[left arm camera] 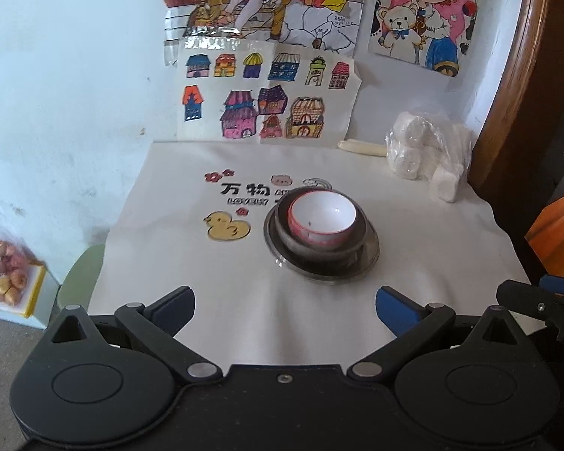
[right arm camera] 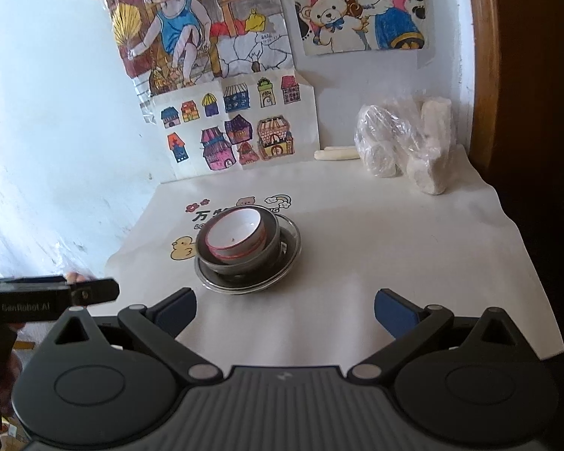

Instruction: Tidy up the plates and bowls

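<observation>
Left wrist view: our left tongs (left arm camera: 285, 306) hang low over the near edge of the worktop (left arm camera: 191, 263), blue pads (left arm camera: 394, 310) wide apart, nothing between them. Right wrist view shows the same for our right tongs (right arm camera: 285, 308): spread wide, empty, clear of the dishes. Both sit well back from the stack.

Out from the tongs, mid-cloth: a metal plate (left arm camera: 370, 255) at the bottom, a dark bowl (left arm camera: 321, 250) in it, and a white bowl with a red rim (left arm camera: 321, 216) nested inside that. The white bowl leans a little rather than sitting level. In the right wrist view the stack (right arm camera: 244, 248) lies ahead and slightly left, partly covering the printed lettering beside the yellow duck print (left arm camera: 227, 227).

Further out: a plastic bag of white rolls (left arm camera: 425, 150) at the far right corner, a pale stick-shaped thing (left arm camera: 361, 147) by the wall, children's drawings (left arm camera: 267, 101) taped above. A bag of fruit (left arm camera: 5, 274) sits off the worktop to the left.

We judge the task basically done: no loose plates or bowls show anywhere else, everything is nested in one pile. At most what's left is straightening the tilted white bowl.
</observation>
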